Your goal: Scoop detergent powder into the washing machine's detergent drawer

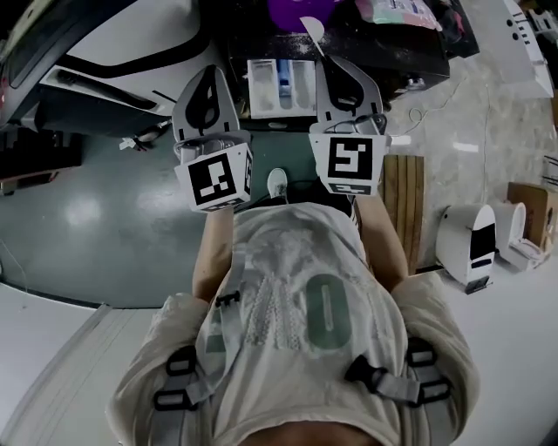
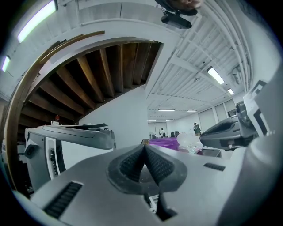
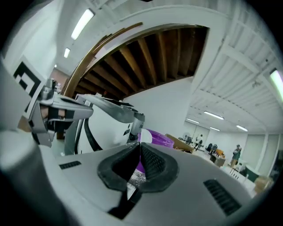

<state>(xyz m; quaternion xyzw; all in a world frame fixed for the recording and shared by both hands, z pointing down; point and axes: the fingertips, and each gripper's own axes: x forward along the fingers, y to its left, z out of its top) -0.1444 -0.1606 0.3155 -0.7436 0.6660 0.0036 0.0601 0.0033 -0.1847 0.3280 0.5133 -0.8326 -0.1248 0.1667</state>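
The white detergent drawer (image 1: 281, 87) stands pulled out, just ahead of and between my two grippers. A purple tub (image 1: 296, 10) sits beyond it on the dark top, also showing as the purple tub (image 3: 160, 139) in the right gripper view. My right gripper (image 1: 336, 63) is shut on the thin handle of a white scoop (image 1: 311, 30); the scoop's bowl (image 3: 145, 137) pokes out past the jaw tips. My left gripper (image 1: 207, 73) is shut with nothing in it, to the left of the drawer. Whether the scoop holds powder is hidden.
The washing machine (image 1: 105, 52) fills the upper left. A pink and green bag (image 1: 397, 10) lies behind the drawer. Wooden slats (image 1: 403, 205), a white appliance (image 1: 471, 244) and a cardboard box (image 1: 534, 209) stand on the floor at right. A white shoe (image 1: 277, 183) shows below.
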